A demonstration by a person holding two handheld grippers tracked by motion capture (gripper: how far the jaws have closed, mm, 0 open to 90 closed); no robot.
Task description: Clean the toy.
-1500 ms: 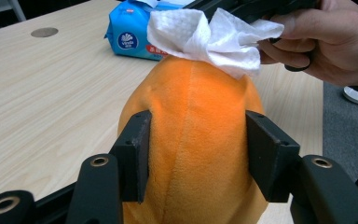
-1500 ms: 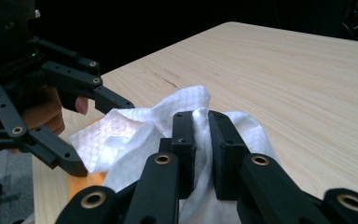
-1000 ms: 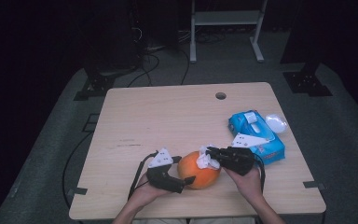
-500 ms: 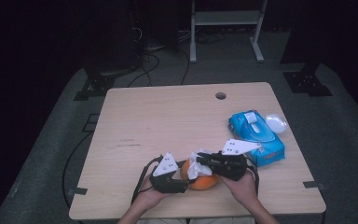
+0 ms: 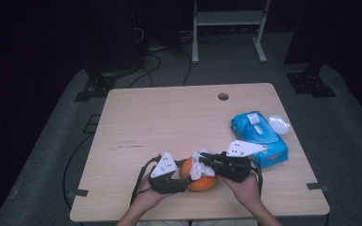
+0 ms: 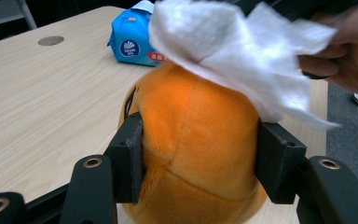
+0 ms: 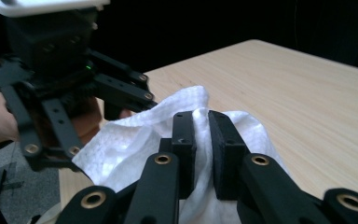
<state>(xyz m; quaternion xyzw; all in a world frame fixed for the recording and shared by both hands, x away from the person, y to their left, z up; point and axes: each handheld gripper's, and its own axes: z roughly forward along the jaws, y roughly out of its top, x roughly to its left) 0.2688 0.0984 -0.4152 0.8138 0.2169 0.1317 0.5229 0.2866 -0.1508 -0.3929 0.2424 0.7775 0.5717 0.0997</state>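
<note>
- Since a second ago, your left gripper [image 6: 198, 154] has been closing its jaws and now squeezes the orange plush ball [image 6: 196, 140] at the near table [image 5: 169, 122] edge.
- Your right gripper [image 7: 201, 154] pinches the white wipe [image 6: 242, 56], draped on the ball's top.
- Your blue wipe pack [image 5: 259, 136] lies just right.
</note>
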